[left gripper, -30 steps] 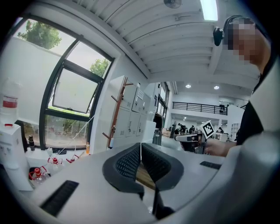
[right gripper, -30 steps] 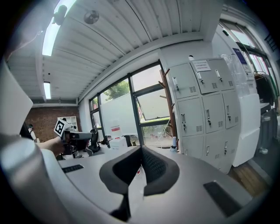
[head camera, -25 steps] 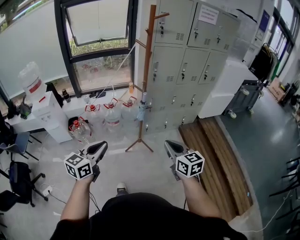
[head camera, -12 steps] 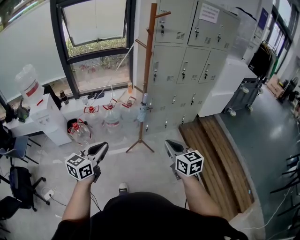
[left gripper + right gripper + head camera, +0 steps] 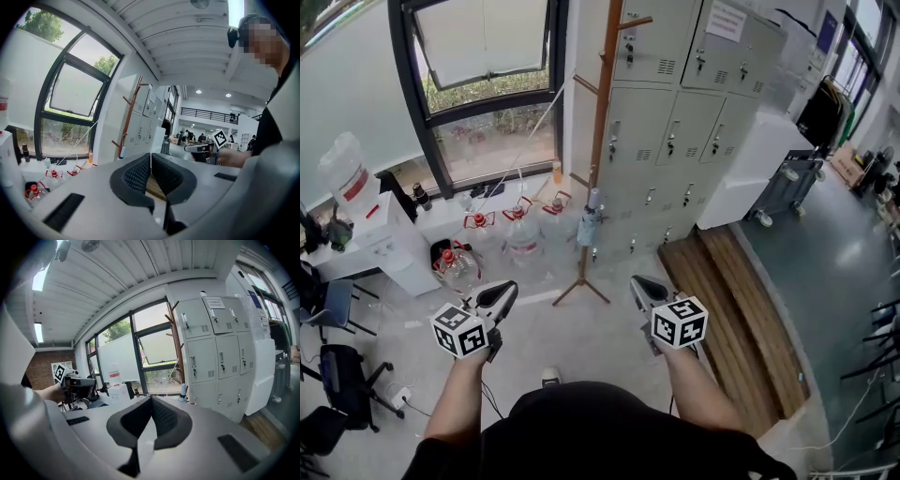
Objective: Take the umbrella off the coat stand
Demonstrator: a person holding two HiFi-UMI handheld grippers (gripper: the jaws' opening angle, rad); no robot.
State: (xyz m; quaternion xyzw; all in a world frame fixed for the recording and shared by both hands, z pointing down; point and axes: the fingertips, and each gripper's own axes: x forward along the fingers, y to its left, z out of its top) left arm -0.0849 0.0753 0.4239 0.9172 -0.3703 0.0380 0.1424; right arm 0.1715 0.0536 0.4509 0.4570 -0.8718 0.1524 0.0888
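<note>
Wooden coat stand (image 5: 600, 141) rises from the far floor, straight ahead and between my two grippers. A small pale-blue folded umbrella (image 5: 586, 228) hangs low on it, long axis upright. My left gripper (image 5: 502, 295) and right gripper (image 5: 643, 287) are both pressed together and empty, well apart from the umbrella. The right looks slightly nearer.

Head view looks steeply down; both gripper views face the coat stand (image 5: 598, 141)
</note>
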